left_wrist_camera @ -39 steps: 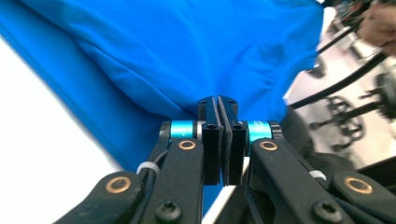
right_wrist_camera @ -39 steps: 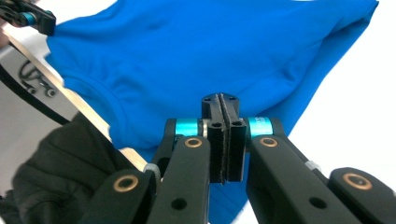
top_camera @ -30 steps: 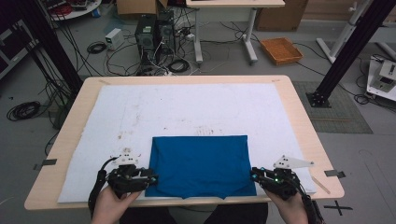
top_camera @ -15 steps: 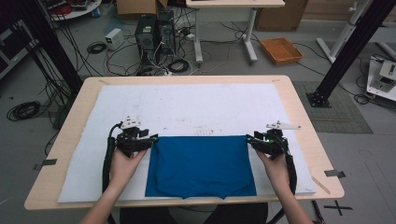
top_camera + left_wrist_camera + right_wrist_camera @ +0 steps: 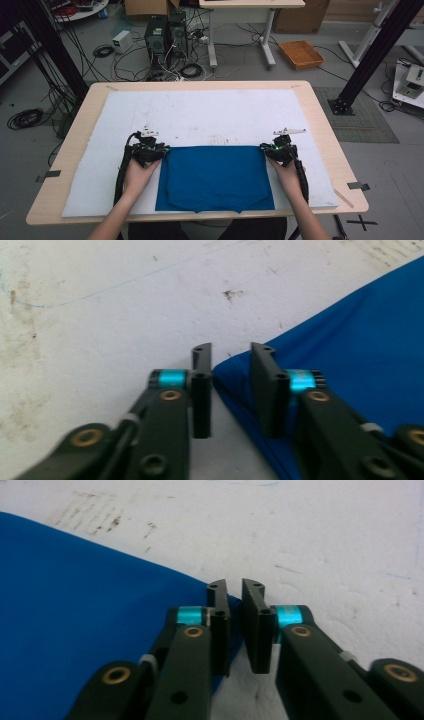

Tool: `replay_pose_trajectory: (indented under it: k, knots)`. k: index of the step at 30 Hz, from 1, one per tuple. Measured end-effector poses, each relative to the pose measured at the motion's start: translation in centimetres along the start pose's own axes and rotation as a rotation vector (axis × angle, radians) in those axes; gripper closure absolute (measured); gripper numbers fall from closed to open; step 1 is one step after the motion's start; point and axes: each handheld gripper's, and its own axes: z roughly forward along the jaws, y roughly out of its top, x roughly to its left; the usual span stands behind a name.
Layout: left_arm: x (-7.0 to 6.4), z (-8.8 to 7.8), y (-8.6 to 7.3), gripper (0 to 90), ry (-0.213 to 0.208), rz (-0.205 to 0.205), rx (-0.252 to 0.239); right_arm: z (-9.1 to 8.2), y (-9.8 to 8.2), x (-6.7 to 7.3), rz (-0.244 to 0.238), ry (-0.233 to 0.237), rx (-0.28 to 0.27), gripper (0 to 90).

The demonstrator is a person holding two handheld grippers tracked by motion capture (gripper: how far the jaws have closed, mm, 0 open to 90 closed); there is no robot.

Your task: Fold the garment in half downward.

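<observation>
On the worktop's white mat [image 5: 200,115] a folded blue cloth [image 5: 215,177] lay near the front edge. From above, the left tongs [image 5: 161,151] and right tongs [image 5: 264,149] met its far corners; the gripper views showed both slightly parted, each around a corner, left wider. No writing was legible.

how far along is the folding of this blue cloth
Done: the blue cloth lies flat as a neat rectangle on the white mat, seemingly already folded. In hand: the left gripper and right gripper sit at its far corners, jaws slightly apart, a corner between the left's, nothing clamped. Left: gripping both corners and making the next fold.
</observation>
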Motion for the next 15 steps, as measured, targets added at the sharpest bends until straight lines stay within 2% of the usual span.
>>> replay_pose_trajectory:
  k: [3, 8, 9, 15]
  knots:
    - [-0.3, 0.0, 0.0, 82.9, 0.005, 0.020, -0.006, -0.1, -0.1, -0.1, 0.001, 0.008, -0.009, 86.4]
    - [0.2, 0.0, 0.1, 85.9, -0.021, -0.027, -0.042, -0.4, 0.1, -0.5, -0.021, 0.026, -0.050, 87.3]
    - [0.4, 0.0, 0.2, 85.9, -0.023, -0.026, -0.044, -0.3, 0.2, -0.6, -0.021, 0.033, -0.053, 87.4]
    - [1.5, 0.6, 1.3, 85.9, -0.002, -0.043, -0.078, 0.4, 2.1, -1.4, -0.041, 0.024, -0.084, 87.3]
